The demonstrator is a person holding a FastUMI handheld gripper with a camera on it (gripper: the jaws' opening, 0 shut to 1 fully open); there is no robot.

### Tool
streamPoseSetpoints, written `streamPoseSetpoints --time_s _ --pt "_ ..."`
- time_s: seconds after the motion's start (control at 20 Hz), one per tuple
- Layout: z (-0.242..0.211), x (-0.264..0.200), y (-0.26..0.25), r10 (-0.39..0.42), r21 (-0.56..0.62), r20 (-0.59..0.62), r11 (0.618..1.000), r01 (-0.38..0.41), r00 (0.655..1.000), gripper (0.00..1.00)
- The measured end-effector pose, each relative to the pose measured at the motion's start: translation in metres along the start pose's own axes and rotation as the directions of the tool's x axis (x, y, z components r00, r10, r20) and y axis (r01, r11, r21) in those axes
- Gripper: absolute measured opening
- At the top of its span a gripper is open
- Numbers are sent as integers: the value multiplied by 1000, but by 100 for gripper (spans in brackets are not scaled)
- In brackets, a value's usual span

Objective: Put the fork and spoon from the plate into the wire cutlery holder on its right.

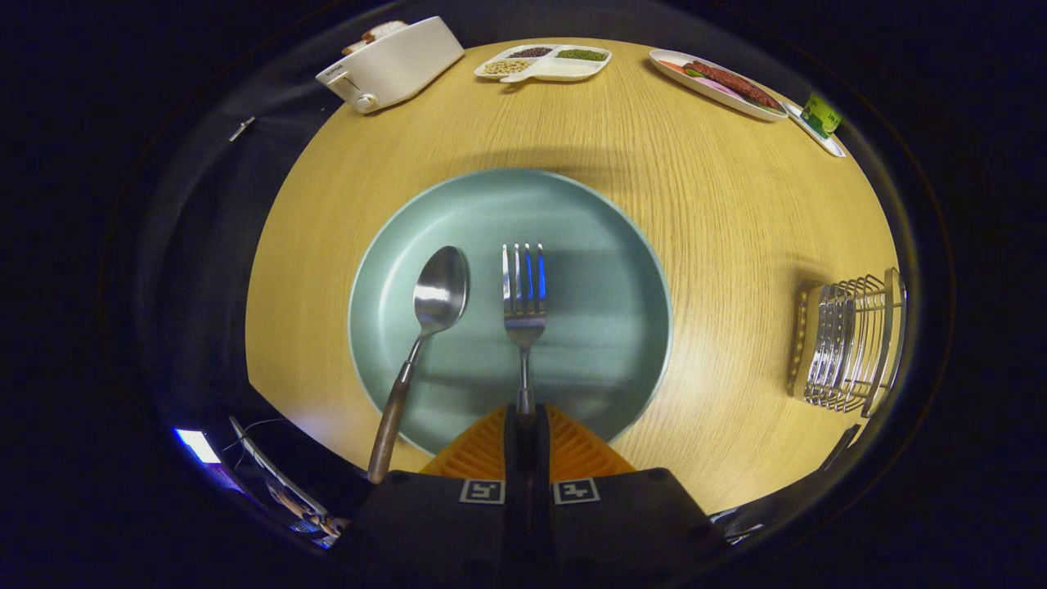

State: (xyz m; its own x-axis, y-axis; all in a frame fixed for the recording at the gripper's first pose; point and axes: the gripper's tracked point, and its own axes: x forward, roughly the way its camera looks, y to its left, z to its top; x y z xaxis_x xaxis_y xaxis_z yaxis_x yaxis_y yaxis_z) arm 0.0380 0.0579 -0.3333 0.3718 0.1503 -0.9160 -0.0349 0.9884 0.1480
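Gripper clamps fork handle over plate on wooden table.

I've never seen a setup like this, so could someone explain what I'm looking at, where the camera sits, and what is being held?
The camera rides on a hand-held gripper that a person carries, looking forward along its two fingers. Those fingers are closed on the handle of a fork, which lies on a blue-green plate beside a spoon. On the wooden table, a wire cutlery holder stands to the plate's right. Beyond are a toaster, a divided dish of beans and a food plate.
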Motion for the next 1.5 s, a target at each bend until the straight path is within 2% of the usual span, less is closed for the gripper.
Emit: streamPoseSetpoints --time_s 0.4,0.55,0.9,1.15,1.35,1.5 --pt "2 -77 -17 93 -96 -26 991 -95 995 7" --pt "7 -114 -50 72 -153 -40 985 -77 997 7" --pt "-6 -174 -137 4 -161 -156 986 -29 988 7" --pt "-21 -185 -195 -65 -137 -292 990 26 954 7" --pt "-26 -173 -209 -40 -41 -418 999 25 908 7" --pt "-25 -168 -221 -65 -52 -481 998 45 874 7"
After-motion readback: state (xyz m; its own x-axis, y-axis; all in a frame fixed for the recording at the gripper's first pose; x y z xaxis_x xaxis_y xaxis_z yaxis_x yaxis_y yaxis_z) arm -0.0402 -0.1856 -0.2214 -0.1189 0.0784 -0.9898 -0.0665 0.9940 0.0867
